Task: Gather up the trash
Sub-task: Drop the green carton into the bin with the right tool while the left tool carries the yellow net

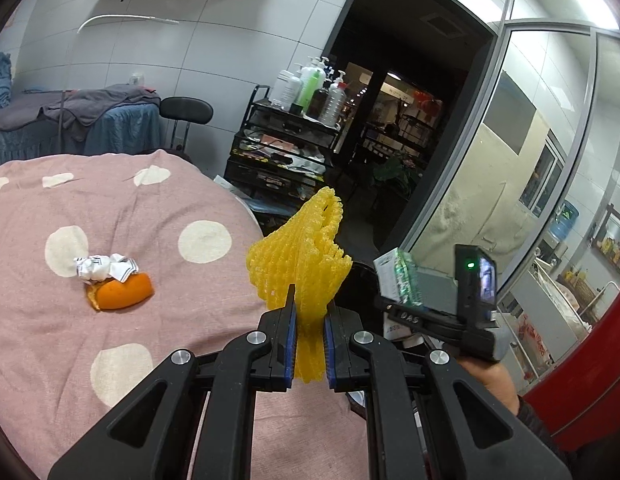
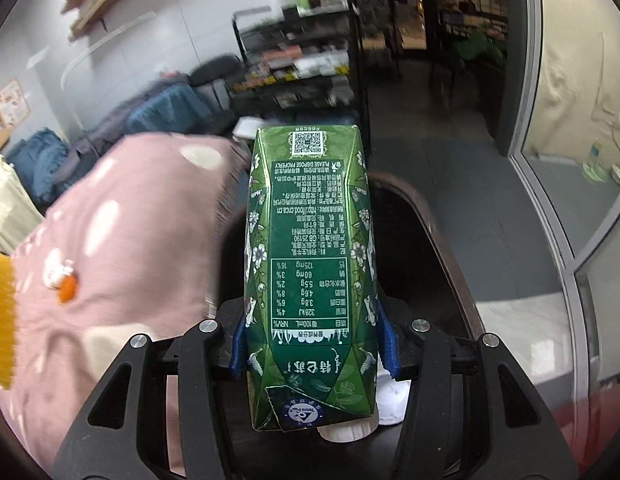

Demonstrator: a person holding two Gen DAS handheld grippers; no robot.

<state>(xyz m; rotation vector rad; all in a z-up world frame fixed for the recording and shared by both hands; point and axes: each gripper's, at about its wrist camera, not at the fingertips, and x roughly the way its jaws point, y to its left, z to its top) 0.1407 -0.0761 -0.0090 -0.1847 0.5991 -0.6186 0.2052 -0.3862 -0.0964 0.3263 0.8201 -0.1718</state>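
Observation:
My left gripper (image 1: pixel 310 312) is shut on a yellow foam fruit net (image 1: pixel 301 248), held up past the bed's edge. A crumpled white paper (image 1: pixel 101 267) lies against an orange peel (image 1: pixel 123 291) on the pink dotted bedcover (image 1: pixel 149 208), off to the left of that gripper. My right gripper (image 2: pixel 313 320) is shut on a green drink carton (image 2: pixel 310 240), its blue pads (image 2: pixel 239 340) pressed to both sides. The carton hangs over the dark opening of a round bin (image 2: pixel 442 224) beside the bed. The carton (image 1: pixel 396 276) also shows in the left wrist view, right of the net.
A black trolley rack (image 1: pixel 285 148) with pump bottles stands beyond the bed, a black stool (image 1: pixel 185 110) to its left. A glass partition (image 1: pixel 510 160) runs along the right. A dark doorway (image 1: pixel 410 80) opens behind. Something white (image 2: pixel 394 400) lies below the carton.

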